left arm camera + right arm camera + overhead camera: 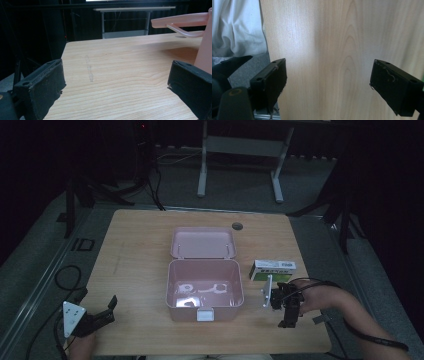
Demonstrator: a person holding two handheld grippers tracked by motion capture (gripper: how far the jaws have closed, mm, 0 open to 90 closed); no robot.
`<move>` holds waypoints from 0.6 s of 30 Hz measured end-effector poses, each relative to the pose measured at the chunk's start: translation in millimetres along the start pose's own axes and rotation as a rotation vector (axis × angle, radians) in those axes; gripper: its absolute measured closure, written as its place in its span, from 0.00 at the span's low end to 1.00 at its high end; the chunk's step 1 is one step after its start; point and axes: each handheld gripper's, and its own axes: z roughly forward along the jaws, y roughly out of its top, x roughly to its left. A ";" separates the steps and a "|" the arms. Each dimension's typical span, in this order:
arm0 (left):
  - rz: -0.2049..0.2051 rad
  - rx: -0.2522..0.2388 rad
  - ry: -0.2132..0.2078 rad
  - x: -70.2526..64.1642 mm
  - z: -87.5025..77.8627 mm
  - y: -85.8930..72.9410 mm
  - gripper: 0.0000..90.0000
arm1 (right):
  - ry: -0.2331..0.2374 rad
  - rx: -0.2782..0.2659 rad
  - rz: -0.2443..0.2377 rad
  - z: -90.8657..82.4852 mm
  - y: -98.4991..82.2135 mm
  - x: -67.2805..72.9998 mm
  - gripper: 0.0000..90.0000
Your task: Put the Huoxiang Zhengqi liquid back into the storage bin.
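Observation:
An open pink box stands mid-table with its lid laid back behind it; small white items lie inside, too dim to name. A green and white carton lies just right of the box. My right gripper hangs over the table near its front right, below the carton, pointing down; its jaws stand wide apart over bare wood. My left gripper rests low at the front left, aimed across the table. Its jaws are wide apart with nothing between, and the pink box lies beside its right jaw.
A round cable hole sits near the table's far edge. Behind the table stands another desk frame, and cables lie on the floor at left. White clothing shows past the table's front edge.

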 end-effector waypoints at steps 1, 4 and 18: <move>-0.001 -0.001 0.000 0.1 0.0 0.0 0.01 | -0.010 -0.001 -0.001 -2.6 -0.1 0.2 0.15; -0.006 -0.004 -0.001 0.1 0.0 -0.1 0.01 | -0.048 -0.012 -0.007 -8.9 -0.4 -0.8 0.15; -0.002 -0.001 -0.004 -0.1 0.2 0.0 0.01 | -0.077 0.002 0.013 -33.6 -11.1 -27.8 0.24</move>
